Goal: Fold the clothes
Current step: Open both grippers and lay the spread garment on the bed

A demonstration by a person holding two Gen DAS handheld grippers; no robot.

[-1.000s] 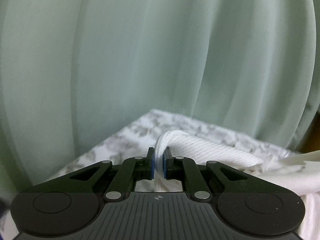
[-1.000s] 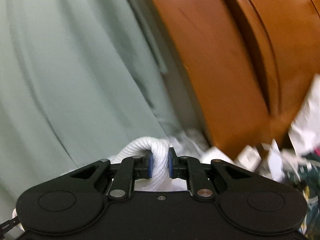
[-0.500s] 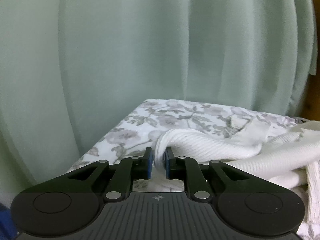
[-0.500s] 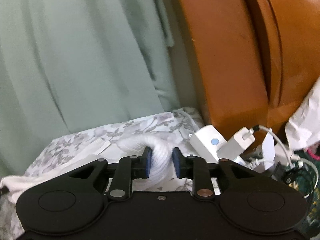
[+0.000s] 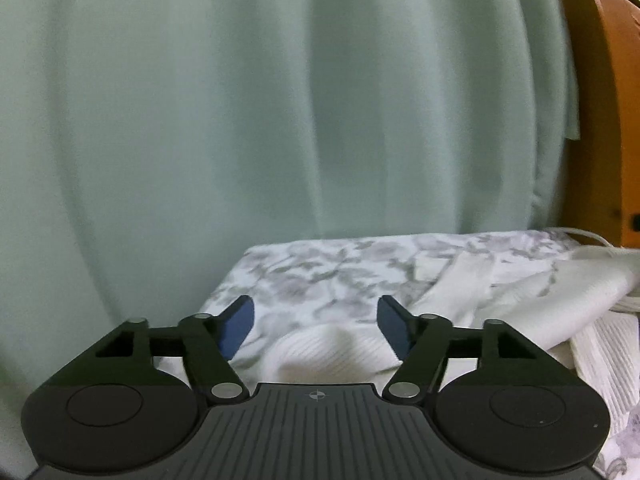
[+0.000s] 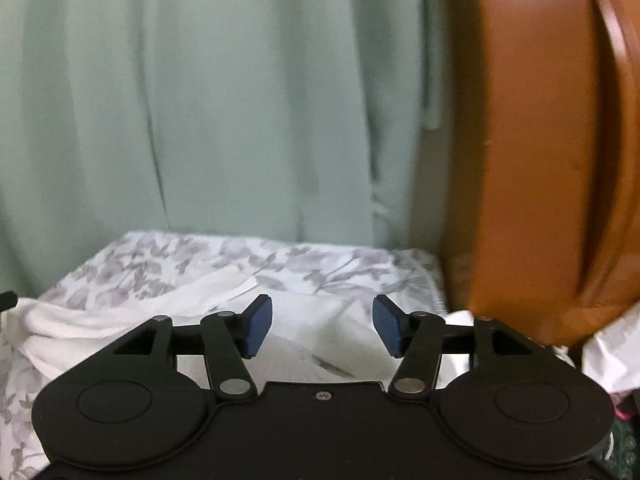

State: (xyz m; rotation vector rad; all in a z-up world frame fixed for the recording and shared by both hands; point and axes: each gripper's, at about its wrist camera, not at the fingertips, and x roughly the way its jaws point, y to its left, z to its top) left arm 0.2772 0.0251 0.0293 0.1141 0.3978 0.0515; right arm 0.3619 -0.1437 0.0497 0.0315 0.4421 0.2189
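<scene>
White ribbed garment (image 5: 500, 292) lies on the floral sheet (image 5: 320, 268), long axis running left-right across both views. Left gripper (image 5: 316, 324): fingers wide, holding nothing, a raised fold just below and between them. Right gripper (image 6: 322, 326): also wide and empty, over flat cloth; the bulk (image 6: 72, 328) sits to its left. I'd say left is nearer a graspable edge.
</scene>
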